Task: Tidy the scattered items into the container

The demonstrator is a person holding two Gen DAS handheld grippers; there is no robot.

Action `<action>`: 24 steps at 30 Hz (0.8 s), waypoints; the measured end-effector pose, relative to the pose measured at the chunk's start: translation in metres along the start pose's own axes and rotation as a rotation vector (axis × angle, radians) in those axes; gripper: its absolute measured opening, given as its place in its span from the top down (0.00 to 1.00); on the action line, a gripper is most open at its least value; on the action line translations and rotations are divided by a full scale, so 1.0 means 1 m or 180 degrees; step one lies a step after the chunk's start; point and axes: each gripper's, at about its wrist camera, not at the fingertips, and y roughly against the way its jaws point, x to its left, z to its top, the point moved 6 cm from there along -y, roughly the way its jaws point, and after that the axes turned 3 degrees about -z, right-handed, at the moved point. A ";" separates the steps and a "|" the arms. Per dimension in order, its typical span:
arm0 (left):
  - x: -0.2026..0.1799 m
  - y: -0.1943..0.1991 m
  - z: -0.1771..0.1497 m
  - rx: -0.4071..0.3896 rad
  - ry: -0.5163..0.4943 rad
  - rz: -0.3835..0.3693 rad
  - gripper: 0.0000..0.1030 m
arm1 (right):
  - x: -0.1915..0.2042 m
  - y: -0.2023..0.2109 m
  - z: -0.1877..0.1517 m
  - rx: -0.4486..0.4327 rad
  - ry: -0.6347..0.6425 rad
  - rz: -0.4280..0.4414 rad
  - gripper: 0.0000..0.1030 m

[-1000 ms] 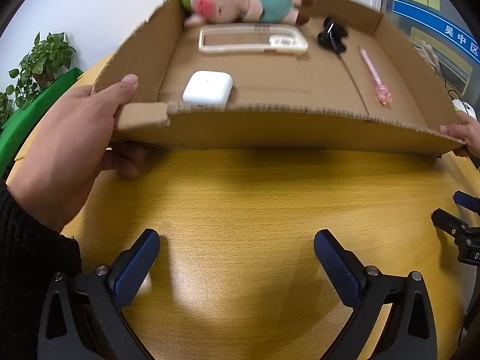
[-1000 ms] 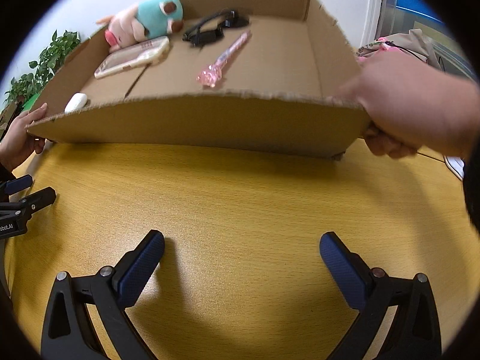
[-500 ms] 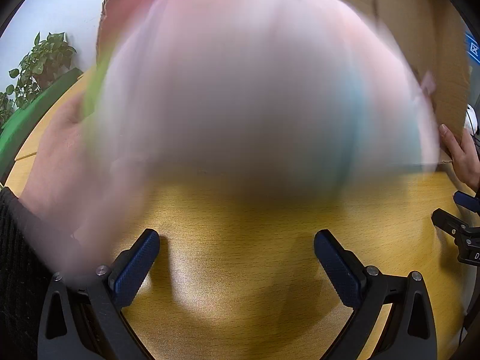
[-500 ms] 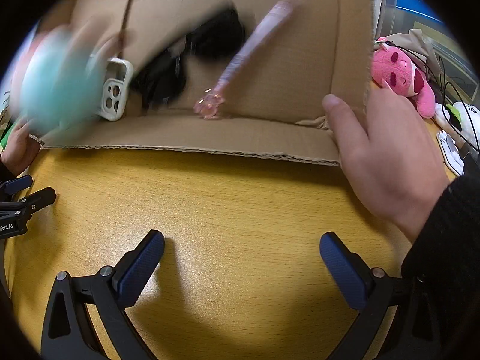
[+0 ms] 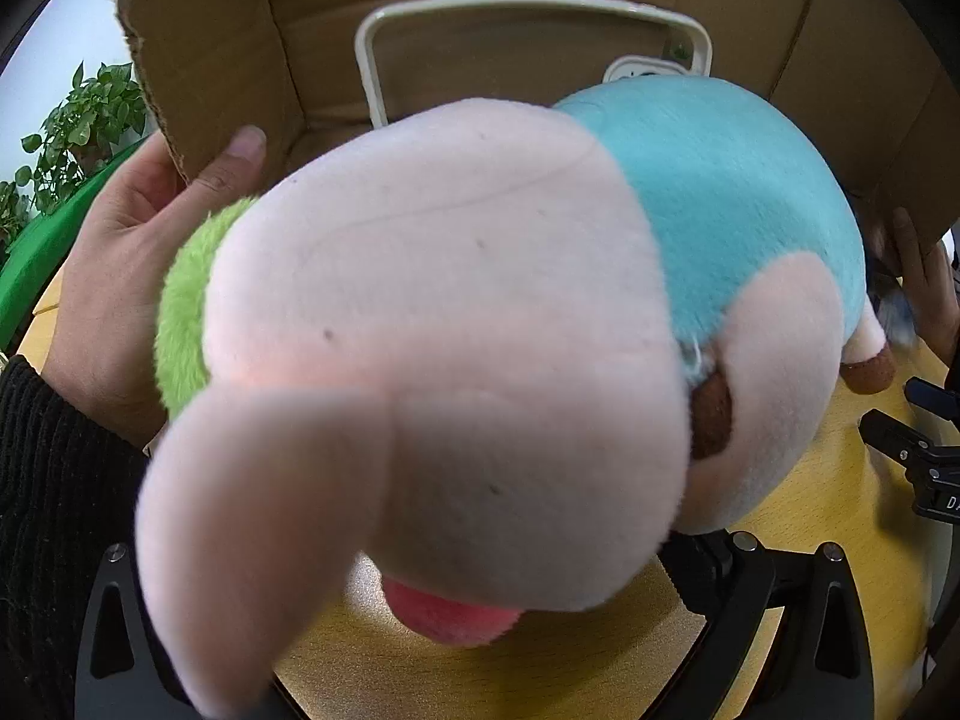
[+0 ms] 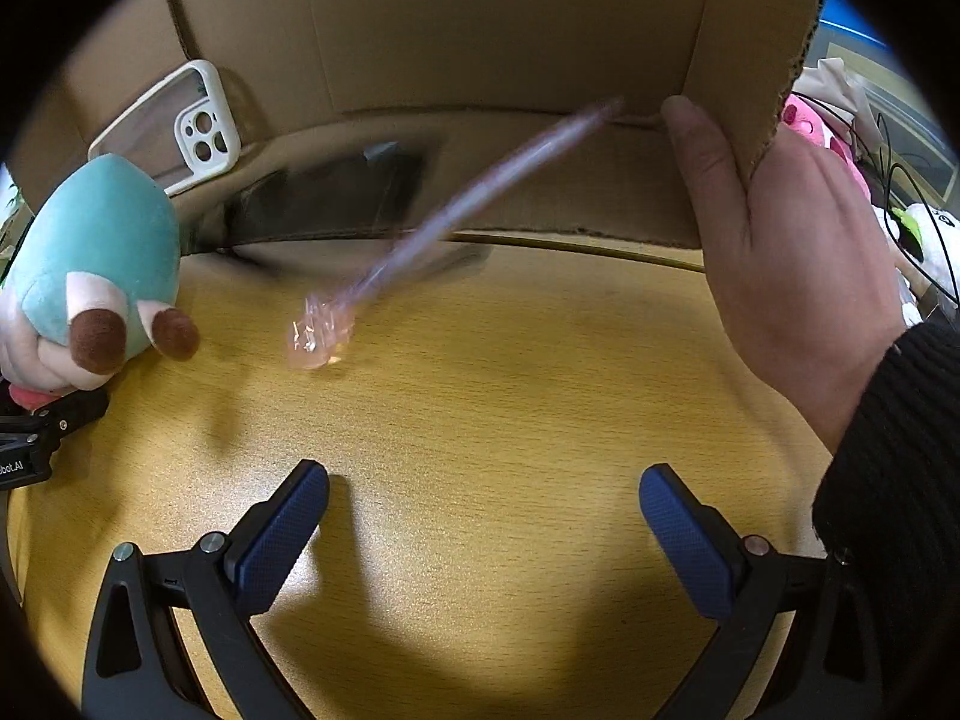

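Two bare hands tip the cardboard box point(image 6: 510, 30) up on edge over the yellow table. A pink and teal plush pig point(image 5: 480, 330) has tumbled out and lies right in front of the left gripper, hiding its fingertips; it also shows in the right wrist view point(image 6: 96, 264). A pink pen point(image 6: 444, 228) slides out, blurred. A white phone case point(image 6: 180, 120) and a dark blurred item point(image 6: 336, 192) are at the box's lower lip. My right gripper point(image 6: 483, 522) is open and empty on the table.
A bare hand point(image 6: 780, 252) grips the box's right wall; another hand point(image 5: 132, 276) grips its left wall. A green plant point(image 5: 78, 126) stands at far left. Pink and white plush toys point(image 6: 840, 138) and cables lie at the right. The left gripper's body point(image 6: 36, 432) shows at the left edge.
The box has been tipped from flat to steeply upright. The plush pig fell out onto the table against the left gripper. The pen, phone case and dark item slid toward the box's lower edge.
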 end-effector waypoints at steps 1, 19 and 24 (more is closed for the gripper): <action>0.000 0.000 0.000 0.0000 0.0000 0.0000 0.00 | 0.000 0.000 0.000 0.0000 0.0000 0.0000 0.00; 0.000 0.000 -0.001 -0.0003 0.0003 0.0003 0.00 | 0.003 -0.003 0.001 0.0000 0.0001 0.0000 0.00; 0.000 0.000 -0.001 -0.0004 0.0003 0.0004 0.00 | 0.002 -0.003 0.001 0.0000 -0.0012 -0.0008 0.00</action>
